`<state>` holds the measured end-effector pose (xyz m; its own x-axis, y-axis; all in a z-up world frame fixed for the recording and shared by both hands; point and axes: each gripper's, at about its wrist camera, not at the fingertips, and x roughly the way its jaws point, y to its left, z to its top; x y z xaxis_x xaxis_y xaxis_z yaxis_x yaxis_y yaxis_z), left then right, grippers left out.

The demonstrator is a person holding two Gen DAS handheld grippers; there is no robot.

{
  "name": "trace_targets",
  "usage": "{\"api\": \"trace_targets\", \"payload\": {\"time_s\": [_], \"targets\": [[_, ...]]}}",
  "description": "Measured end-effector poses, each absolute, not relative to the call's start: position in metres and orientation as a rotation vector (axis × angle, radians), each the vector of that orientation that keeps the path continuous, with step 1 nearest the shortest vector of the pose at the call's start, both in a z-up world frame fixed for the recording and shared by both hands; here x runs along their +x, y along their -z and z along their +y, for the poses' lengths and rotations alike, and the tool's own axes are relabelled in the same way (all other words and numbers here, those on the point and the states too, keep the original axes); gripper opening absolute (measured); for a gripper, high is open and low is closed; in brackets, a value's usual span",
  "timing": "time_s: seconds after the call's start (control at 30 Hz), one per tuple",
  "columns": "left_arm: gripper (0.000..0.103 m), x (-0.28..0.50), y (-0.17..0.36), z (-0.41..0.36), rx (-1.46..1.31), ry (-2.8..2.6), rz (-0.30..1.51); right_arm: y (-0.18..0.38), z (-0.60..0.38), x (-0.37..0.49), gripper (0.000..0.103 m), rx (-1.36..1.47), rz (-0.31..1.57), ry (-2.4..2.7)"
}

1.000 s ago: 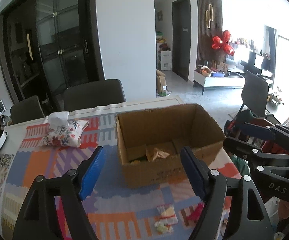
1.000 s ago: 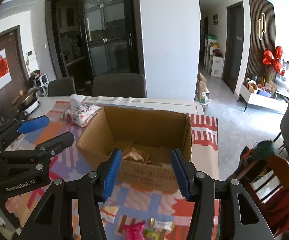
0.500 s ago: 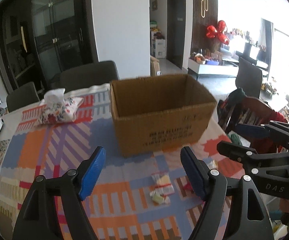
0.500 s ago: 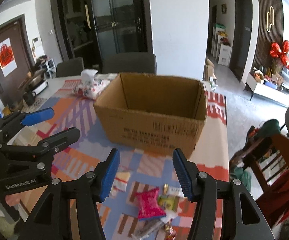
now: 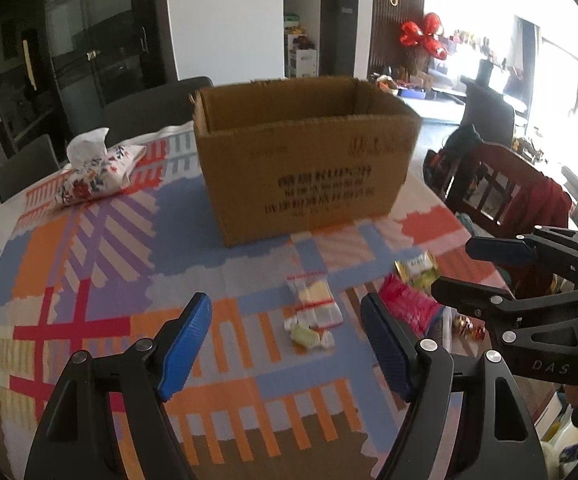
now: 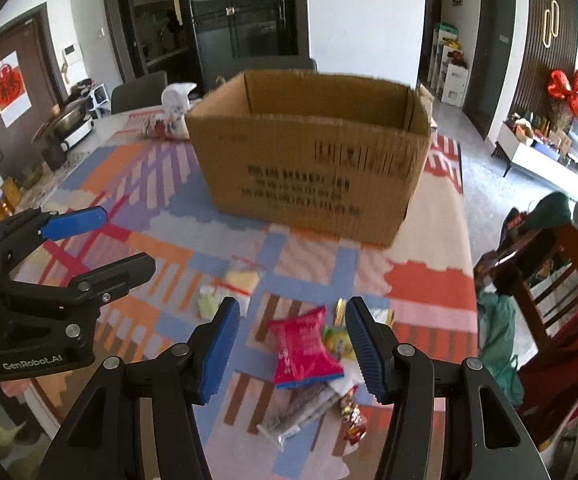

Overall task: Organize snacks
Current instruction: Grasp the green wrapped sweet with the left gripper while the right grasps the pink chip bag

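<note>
Snacks: pink packet (image 6: pixel 304 346) and clear bag (image 5: pixel 313 298) on counter (image 5: pixel 89 264), lower centre
Box (image 5: pixel 305 160): upper centre, behind snacks
Left gripper (image 5: pixel 287 346): jaws wide, empty
Right gripper (image 6: pixel 291 346): jaws apart, empty, over pink packet

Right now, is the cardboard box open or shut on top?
Open: the cardboard box shows its inner walls, with no flaps across the top.

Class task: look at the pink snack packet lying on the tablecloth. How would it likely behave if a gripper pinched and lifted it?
The pink snack packet looks like thin puffed film, so it is probably light and would crumple or dent under the jaws. Its glossy surface may be slippery. Lying flat on the tablecloth, it seems unlikely to roll.
</note>
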<state>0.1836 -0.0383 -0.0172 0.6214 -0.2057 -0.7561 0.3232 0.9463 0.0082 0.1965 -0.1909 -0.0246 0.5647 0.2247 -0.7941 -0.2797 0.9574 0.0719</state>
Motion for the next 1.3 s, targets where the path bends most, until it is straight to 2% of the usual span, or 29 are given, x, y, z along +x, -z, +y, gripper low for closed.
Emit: {"api": "trace_targets", "payload": {"time_s": [0.3, 0.77, 1.03, 1.1, 1.2, 1.3], "targets": [[0.076, 0.178, 0.055, -0.042, 0.164, 0.339, 0.920, 0.057, -0.189, 0.189, 0.056, -0.086, 0.974, -0.315], [0.061, 0.203, 0.096, -0.048, 0.125, 0.359, 1.008, 0.087, -0.187, 0.209, 0.056, -0.120, 1.047, -0.318], [0.057, 0.221, 0.111, -0.053, 0.094, 0.352, 1.044, 0.097, -0.188, 0.220, 0.056, -0.096, 1.078, -0.323], [0.055, 0.225, 0.114, -0.053, 0.086, 0.342, 1.050, 0.100, -0.188, 0.223, 0.056, -0.085, 1.089, -0.326], [0.046, 0.228, 0.118, -0.052, 0.072, 0.331, 1.065, 0.105, -0.188, 0.226, 0.056, -0.072, 1.104, -0.330], [0.040, 0.228, 0.118, -0.051, 0.070, 0.327, 1.056, 0.105, -0.186, 0.227, 0.051, -0.062, 1.105, -0.328]]}}
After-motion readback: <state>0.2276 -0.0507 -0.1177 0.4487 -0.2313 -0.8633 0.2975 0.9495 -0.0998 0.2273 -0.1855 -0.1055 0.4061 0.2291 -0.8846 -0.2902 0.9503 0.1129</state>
